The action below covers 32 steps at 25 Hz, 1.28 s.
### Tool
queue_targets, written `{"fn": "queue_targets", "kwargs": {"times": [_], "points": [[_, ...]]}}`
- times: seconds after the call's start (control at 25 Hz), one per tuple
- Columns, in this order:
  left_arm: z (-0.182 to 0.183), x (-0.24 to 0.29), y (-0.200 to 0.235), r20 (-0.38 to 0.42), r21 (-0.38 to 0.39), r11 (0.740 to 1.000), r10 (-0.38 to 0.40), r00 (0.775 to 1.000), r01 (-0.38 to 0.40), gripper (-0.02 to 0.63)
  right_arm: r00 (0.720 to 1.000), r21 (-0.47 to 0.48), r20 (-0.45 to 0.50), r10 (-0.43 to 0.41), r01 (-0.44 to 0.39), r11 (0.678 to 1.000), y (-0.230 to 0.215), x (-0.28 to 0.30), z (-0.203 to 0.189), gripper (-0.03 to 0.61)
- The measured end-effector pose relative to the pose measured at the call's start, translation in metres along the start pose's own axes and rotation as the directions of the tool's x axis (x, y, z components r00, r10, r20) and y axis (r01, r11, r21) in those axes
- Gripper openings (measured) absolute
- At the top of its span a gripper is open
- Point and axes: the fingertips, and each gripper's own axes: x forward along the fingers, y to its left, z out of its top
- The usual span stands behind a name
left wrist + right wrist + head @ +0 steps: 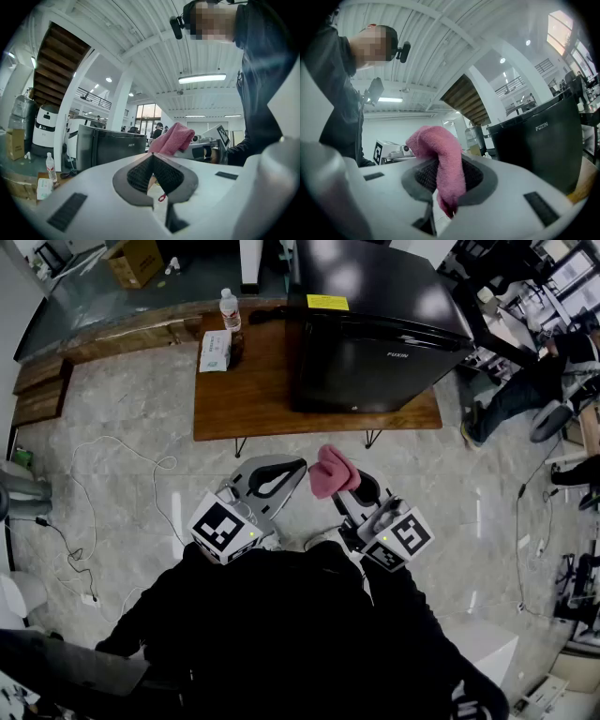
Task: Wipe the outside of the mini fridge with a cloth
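Observation:
The black mini fridge [375, 329] stands on a low wooden table [253, 399], its door facing me; it also shows as the mini fridge [110, 145] and the mini fridge [539, 136]. My right gripper [342, 486] is shut on a pink cloth [330, 472], which bunches above the jaws as the pink cloth [440, 159]. It hangs in the air short of the table's near edge. My left gripper [281, 474] is beside it, shut with nothing between its jaws [152, 171]. The pink cloth [172, 139] shows beyond them.
A water bottle [230, 310] and a small white box [215, 351] sit at the table's left end. Cables [112, 474] trail over the marble floor at left. A seated person [525, 390] is to the right of the table, and wooden planks [37, 390] lie at far left.

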Motion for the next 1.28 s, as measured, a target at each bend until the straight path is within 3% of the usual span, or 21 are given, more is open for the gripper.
{"fn": "queue_targets", "kwargs": {"times": [0.56, 0.72, 0.84, 1.0, 1.12, 1.28], "points": [[0.002, -0.014, 0.009, 0.009, -0.008, 1.0, 0.009, 1.0, -0.008, 0.006, 0.999, -0.007, -0.016, -0.032, 0.032, 0.999, 0.008, 0.007, -0.007, 0.071], [0.003, -0.019, 0.019, 0.012, -0.006, 1.0, 0.031, 0.999, -0.03, 0.006, 0.994, -0.112, -0.048, -0.103, 0.097, 0.989, 0.002, 0.011, -0.013, 0.071], [0.005, -0.019, 0.032, 0.016, 0.001, 0.999, 0.049, 0.999, -0.049, 0.006, 0.977, -0.284, -0.072, -0.201, 0.173, 0.943, -0.01, 0.019, -0.012, 0.071], [0.012, -0.007, 0.054, 0.027, 0.022, 0.996, 0.081, 0.996, -0.081, 0.006, 0.943, -0.486, -0.065, -0.326, 0.255, 0.836, -0.043, 0.037, 0.005, 0.071], [0.022, 0.011, 0.075, 0.044, 0.053, 0.992, 0.113, 0.993, -0.116, 0.006, 0.919, -0.568, -0.023, -0.393, 0.311, 0.762, -0.076, 0.058, 0.022, 0.071], [0.032, 0.038, 0.1, 0.069, 0.087, 0.983, 0.154, 0.986, -0.16, 0.006, 0.904, -0.655, 0.062, -0.423, 0.357, 0.666, -0.117, 0.089, 0.042, 0.069]]}}
